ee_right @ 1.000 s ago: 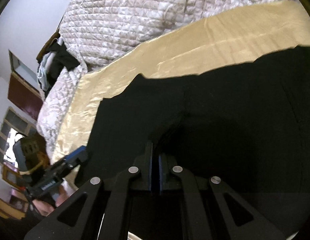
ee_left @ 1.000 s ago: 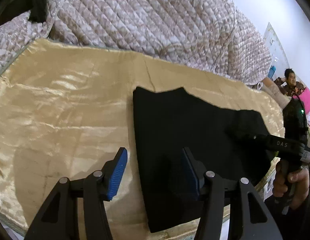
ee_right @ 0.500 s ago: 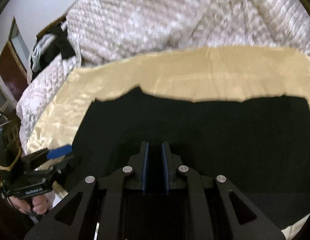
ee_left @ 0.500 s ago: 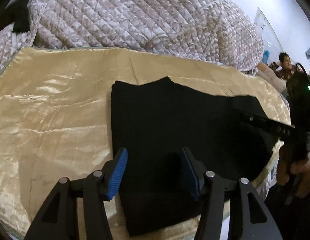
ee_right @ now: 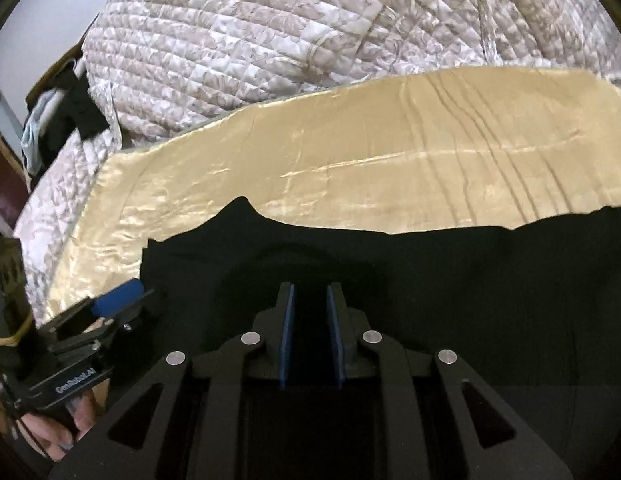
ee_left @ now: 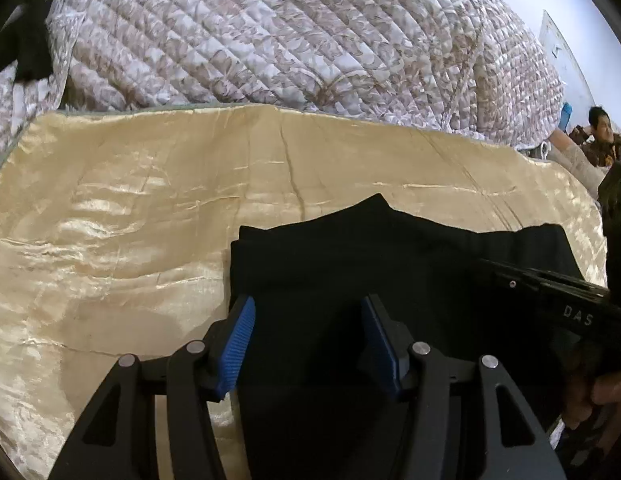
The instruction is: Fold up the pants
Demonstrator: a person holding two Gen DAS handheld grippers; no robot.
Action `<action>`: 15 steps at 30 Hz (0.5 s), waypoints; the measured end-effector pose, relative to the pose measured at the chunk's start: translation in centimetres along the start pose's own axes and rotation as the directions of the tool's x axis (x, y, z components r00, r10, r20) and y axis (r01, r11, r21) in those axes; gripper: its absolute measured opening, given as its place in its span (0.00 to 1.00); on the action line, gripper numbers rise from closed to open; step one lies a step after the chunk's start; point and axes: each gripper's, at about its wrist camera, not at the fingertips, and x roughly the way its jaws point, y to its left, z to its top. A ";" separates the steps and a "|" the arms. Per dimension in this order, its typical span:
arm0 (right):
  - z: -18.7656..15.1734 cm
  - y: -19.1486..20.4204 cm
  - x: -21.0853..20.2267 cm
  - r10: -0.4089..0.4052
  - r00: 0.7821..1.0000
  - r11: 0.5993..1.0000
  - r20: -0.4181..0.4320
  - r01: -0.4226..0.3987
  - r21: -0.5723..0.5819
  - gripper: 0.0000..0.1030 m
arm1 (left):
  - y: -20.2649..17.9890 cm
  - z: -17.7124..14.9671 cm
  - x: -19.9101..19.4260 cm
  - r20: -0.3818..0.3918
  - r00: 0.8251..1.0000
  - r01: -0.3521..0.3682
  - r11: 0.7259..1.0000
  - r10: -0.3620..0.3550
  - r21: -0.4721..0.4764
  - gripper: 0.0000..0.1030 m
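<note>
The black pants are seen lying flat on a shiny golden sheet spread over a bed, folded into a dark block whose far edge rises to a small peak. Beyond the sheet, a quilted, patterned blanket is heaped up.

The left hand-held gripper is held over the left end of the pants, with its blue-padded fingers set well apart. The left finger is positioned at the pants' left edge, just where the black cloth meets the golden sheet; the right finger is over the cloth. Nothing is gripped between them. Whether the fingertips rest on the fabric cannot be told.

The right hand-held gripper is placed to the right of the left one, over the near part of the pants. Its jaws have just been opening and now stand a narrow gap apart; only dark cloth is seen behind the gap, and no fold is pinched between the pads.

In the right wrist view, the left hand-held gripper is seen at the lower left, carried by a hand. At the far right of the left wrist view, a seated person is visible beyond the bed.
</note>
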 end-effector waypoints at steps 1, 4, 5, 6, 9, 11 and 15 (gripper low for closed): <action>-0.2 0.2 -0.1 -0.007 1.000 1.000 0.003 0.007 -0.010 0.16 | 0.0 -0.1 0.0 0.002 1.000 -0.003 1.000 0.003 0.001 0.57; -0.8 0.3 -0.4 -0.011 1.000 0.999 0.003 0.011 -0.030 0.17 | -0.4 -0.4 -0.3 0.010 1.000 -0.020 1.000 0.020 0.015 0.57; -1.1 0.2 -0.6 -0.007 1.000 1.000 0.003 0.007 -0.031 0.19 | -0.5 -0.6 -0.4 0.013 1.000 -0.024 0.999 0.024 0.021 0.57; -1.3 0.1 -0.7 -0.002 1.000 1.000 0.003 0.002 -0.031 0.21 | -0.7 -0.8 -0.6 0.016 0.999 -0.029 0.999 0.029 0.024 0.58; -2.0 0.5 -1.2 -0.005 1.000 0.999 0.012 0.005 -0.054 0.24 | -1.0 -1.7 -1.2 0.027 0.999 -0.046 0.998 0.045 0.041 0.60; -2.6 1.1 -1.5 -0.022 1.000 0.994 0.018 0.024 -0.102 0.29 | -1.1 -2.4 -1.6 0.029 0.998 -0.053 0.998 0.052 0.044 0.62; -4.5 2.0 -2.3 -0.074 0.996 0.975 0.053 0.083 -0.205 0.49 | -0.4 -3.8 -2.2 0.012 1.000 -0.028 0.999 0.028 -0.019 0.66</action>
